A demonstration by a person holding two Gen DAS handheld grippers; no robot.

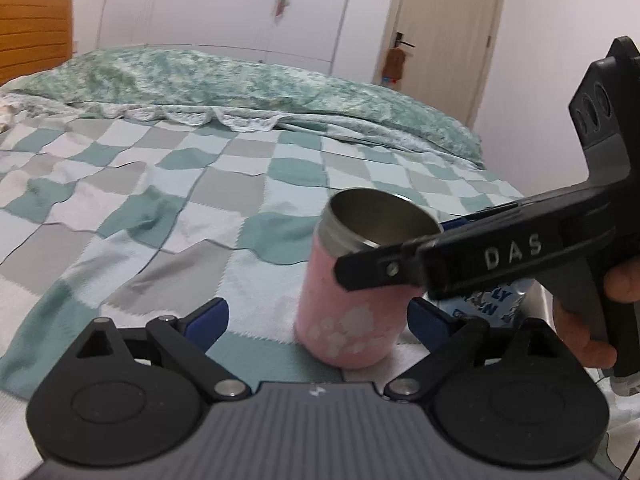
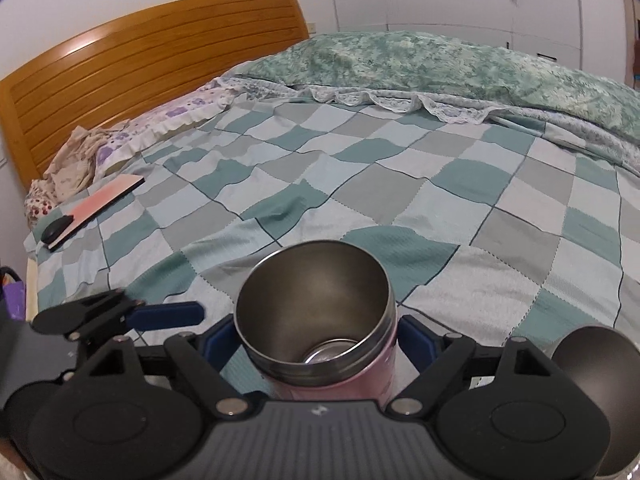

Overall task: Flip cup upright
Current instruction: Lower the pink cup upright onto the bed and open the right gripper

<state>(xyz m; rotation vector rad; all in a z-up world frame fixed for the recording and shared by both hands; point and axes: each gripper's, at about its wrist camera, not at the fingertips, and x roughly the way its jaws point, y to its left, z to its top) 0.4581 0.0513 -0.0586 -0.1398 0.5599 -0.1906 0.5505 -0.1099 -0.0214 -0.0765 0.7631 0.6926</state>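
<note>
Flanking the cup (image 2: 320, 336) on either side, the blue pads (image 2: 416, 342) of the right gripper (image 2: 316, 344) are seen spread, a strip of quilt showing between the left pad and the cup wall; on the other side, contact with the pink wall cannot be told. From the left wrist view the right gripper (image 1: 384, 276) is seen reaching in from the right, its black finger (image 1: 372, 270) crossing the cup (image 1: 352, 292) just below the steel collar, and a hand (image 1: 600, 320) is wrapped on its grip. The left gripper (image 1: 320, 320) is held just in front of the cup, its blue fingers (image 1: 208, 316) set wide apart and touching nothing; the cup is placed toward the right-hand finger.

The cup is stood on its base on the checked quilt (image 1: 160, 208), near the bed's close edge. Its mouth is turned upward and its long axis is close to vertical, leaning slightly in the left wrist view. The bare steel interior and bottom are seen down the mouth in the right wrist view. White paw prints are carried on the pink wall.

Behind the right gripper, a blue-and-white printed can (image 1: 492, 304) is partly hidden. A dark rounded object (image 2: 592, 380) is seen at the right. Farther off, a green duvet (image 2: 440, 64) is heaped along the bed, and a wooden headboard (image 2: 140, 64) is seen at the left.
</note>
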